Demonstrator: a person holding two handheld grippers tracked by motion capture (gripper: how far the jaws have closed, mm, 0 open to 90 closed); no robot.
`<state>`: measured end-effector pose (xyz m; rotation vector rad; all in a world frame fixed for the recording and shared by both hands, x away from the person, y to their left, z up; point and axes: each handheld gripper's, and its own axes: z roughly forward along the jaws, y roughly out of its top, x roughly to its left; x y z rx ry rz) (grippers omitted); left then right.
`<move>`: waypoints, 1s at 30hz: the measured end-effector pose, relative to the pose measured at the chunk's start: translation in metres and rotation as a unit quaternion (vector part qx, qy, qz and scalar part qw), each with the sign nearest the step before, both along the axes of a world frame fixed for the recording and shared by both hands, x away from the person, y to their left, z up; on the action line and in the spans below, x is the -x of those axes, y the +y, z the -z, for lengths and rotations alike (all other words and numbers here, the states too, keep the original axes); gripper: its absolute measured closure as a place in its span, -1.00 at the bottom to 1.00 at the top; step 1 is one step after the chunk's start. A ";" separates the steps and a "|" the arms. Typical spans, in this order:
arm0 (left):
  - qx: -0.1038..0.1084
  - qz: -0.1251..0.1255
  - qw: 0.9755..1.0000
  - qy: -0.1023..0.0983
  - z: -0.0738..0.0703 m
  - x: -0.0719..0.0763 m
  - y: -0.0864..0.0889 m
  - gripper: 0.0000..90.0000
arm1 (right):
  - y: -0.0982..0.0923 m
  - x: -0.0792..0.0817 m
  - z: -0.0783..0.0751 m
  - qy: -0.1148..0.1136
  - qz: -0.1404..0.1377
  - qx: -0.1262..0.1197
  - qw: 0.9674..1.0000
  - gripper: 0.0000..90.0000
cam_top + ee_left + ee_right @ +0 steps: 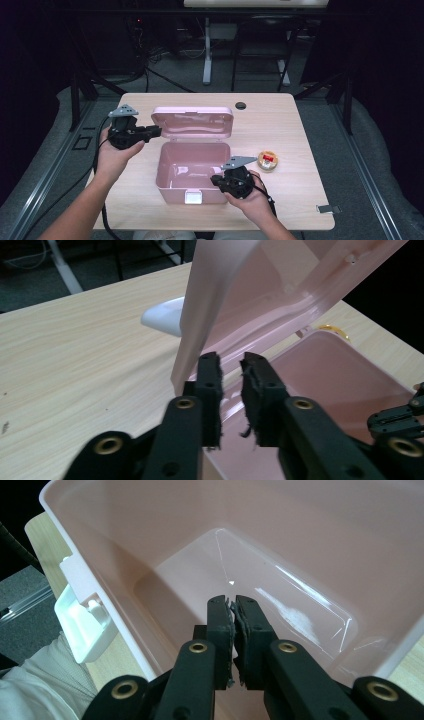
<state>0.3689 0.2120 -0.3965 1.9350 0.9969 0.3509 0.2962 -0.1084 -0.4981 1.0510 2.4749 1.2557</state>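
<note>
A pale pink rectangular plastic storage box (192,172) is shown at the middle of a light wooden table (295,130), with its hinged pink lid (193,121) raised at the far side and its white front latch (193,197) facing the person. The box's long axis runs across the table, from the person's left to right. The left gripper (156,131) is held at the lid's left end, pointing to the right along that axis. In the left gripper view, its jaws are parted by a narrow gap just beside the lid's edge, and nothing is gripped. The right gripper (216,178) is held at the box's near right rim. In the right gripper view, its jaws are pressed together on nothing, above the empty interior.

A small round yellow container with a red centre (268,160) lies on the table just to the right of the box and is nearer the right hand. It is judged that any coming move on the lid turns on the left gripper, and any move on the round container on the right.

Count: one box, one lid, one latch, one round container, two grippers.
</note>
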 end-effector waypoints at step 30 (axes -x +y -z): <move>0.004 -0.073 0.997 -0.018 0.009 -0.061 -0.010 0.84 | -0.001 0.000 0.001 -0.003 -0.001 -0.003 1.000 0.90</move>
